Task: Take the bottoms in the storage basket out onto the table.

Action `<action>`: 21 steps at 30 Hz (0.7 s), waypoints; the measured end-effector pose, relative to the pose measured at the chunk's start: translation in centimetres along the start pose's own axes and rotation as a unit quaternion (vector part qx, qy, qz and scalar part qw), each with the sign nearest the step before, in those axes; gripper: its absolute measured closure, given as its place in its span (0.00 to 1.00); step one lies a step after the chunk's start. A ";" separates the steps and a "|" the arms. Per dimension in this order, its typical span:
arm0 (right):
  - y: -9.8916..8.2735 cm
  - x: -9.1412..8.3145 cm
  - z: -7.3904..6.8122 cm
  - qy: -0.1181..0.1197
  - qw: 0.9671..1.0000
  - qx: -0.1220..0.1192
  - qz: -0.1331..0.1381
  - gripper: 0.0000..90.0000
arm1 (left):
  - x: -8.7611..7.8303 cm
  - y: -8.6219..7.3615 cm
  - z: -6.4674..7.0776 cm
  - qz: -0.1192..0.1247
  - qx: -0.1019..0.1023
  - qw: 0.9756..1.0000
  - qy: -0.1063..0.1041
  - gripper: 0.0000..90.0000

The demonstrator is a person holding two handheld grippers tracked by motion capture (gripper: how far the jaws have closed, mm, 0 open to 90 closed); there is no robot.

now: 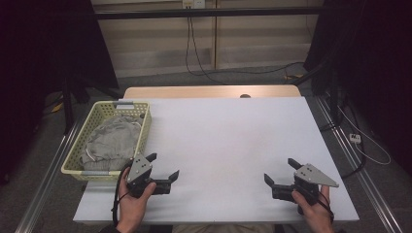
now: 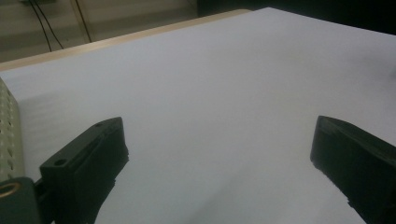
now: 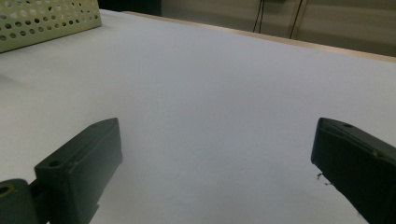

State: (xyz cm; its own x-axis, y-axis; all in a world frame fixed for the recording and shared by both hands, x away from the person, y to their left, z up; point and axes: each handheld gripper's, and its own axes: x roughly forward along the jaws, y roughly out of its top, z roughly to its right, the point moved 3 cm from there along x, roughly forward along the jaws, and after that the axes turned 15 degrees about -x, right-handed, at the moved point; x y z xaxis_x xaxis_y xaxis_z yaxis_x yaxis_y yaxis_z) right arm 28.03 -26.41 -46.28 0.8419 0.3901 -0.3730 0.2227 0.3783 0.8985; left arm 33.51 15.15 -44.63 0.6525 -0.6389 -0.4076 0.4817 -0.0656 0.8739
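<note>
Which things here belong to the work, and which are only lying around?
Belonging to the work:
- grey cloth in the basket
- yellow basket at the table's left edge
- left tool, open, beside the basket
- right tool, open
- white table top

Only lying around:
- black cables on the floor behind
- white socket strip on the floor, right

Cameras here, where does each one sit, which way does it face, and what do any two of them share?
High view: fixed above the person's side, looking forward and down on the white table; both hands, left claw and right claw enter from below.
Left gripper view: rides the left claw, looking low across the table; its open black jaws rise from below.
Right gripper view: rides the right claw, looking across the table toward the basket.
Shared: the basket holding grey cloth shows in the high and right gripper views.
</note>
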 end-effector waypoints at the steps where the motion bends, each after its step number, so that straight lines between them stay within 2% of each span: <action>1: 0.0 0.0 0.0 0.000 1.000 0.000 0.000 0.02 | 0.0 0.0 0.0 0.000 0.000 1.000 0.000 0.04; 6: -0.1 0.0 0.0 0.003 1.000 0.000 -0.001 0.02 | 0.1 0.2 0.1 -0.008 -0.005 1.000 -0.005 0.04; 9: -0.1 -0.1 0.1 0.006 1.000 0.004 0.001 0.02 | 0.0 0.5 0.1 -0.014 0.003 1.000 -0.004 0.05; 11: -0.2 0.0 0.0 0.010 1.000 0.007 -0.003 0.02 | -0.1 0.7 0.1 -0.016 0.001 1.000 -0.013 0.05; 21: -0.1 0.1 0.0 0.010 1.000 0.011 -0.005 0.02 | -1.2 1.8 0.0 -0.015 0.004 1.000 -0.022 0.05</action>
State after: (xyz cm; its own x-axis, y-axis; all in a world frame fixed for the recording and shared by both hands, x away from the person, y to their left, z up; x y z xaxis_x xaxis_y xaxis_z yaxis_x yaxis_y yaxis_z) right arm 28.07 -26.40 -46.38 0.8291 0.4039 -0.3867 0.2425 0.3634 0.8995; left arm 33.60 15.78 -42.55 0.6112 -0.6694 -0.4223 0.4960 -0.0919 0.8634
